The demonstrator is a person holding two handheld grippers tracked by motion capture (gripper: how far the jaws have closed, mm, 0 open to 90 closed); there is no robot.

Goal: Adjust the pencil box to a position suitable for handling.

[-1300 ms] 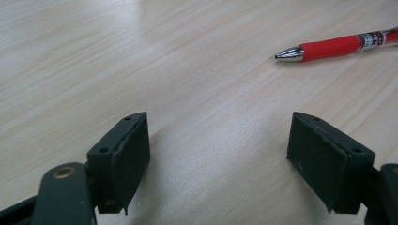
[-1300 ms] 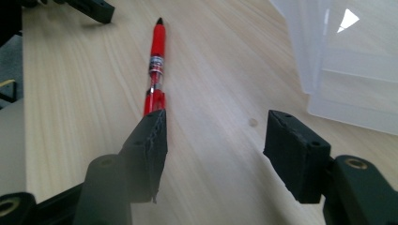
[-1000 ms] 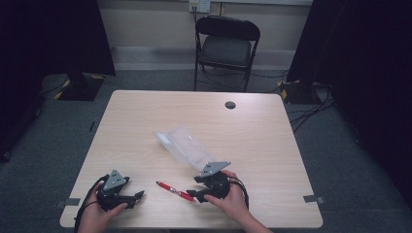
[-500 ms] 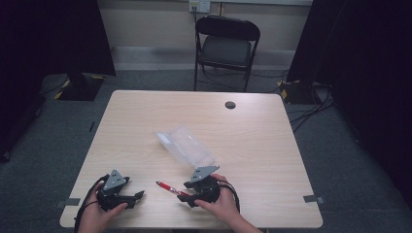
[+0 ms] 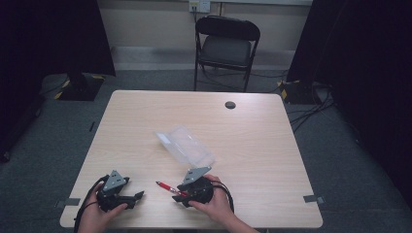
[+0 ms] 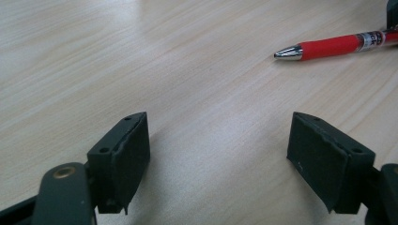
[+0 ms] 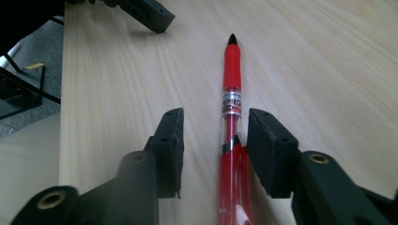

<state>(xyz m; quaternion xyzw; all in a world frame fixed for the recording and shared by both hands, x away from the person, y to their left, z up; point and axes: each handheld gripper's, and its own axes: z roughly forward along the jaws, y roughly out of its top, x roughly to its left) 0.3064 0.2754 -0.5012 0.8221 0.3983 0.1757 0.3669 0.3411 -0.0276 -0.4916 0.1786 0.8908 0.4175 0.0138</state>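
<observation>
High view: a person's two hands enter from 6 o'clock, each bearing a gripper on a pale wooden table (image 5: 252, 145). The right gripper (image 5: 179, 194) points toward 9 o'clock at a red ballpoint pen (image 5: 167, 187), which lies flat near the table's 6 o'clock edge; the pen's rear part is hidden under the gripper body. The left gripper (image 5: 138, 195), at 8 o'clock of the table, rests apart from the pen, its jaws aimed toward 3 o'clock.

Right gripper view: the pen (image 7: 232, 117) lies lengthwise between the jaws, tip toward 12 o'clock. The jaws have just been closing around it; the right-hand pad sits against or just beside the barrel, while a clear gap separates the other pad from it, so the pen is not yet pinched. The label print is only partly legible, and the barrel's end is cut off at 6 o'clock.

Left gripper view: jaws spread wide over bare tabletop; the pen's metal tip (image 6: 288, 52) shows at 1 o'clock, its body cut off by the frame edge.

A clear plastic case (image 5: 184, 145) lies at mid-table, its contents indiscernible. A folding chair (image 5: 226, 46) stands beyond at 12 o'clock.
</observation>
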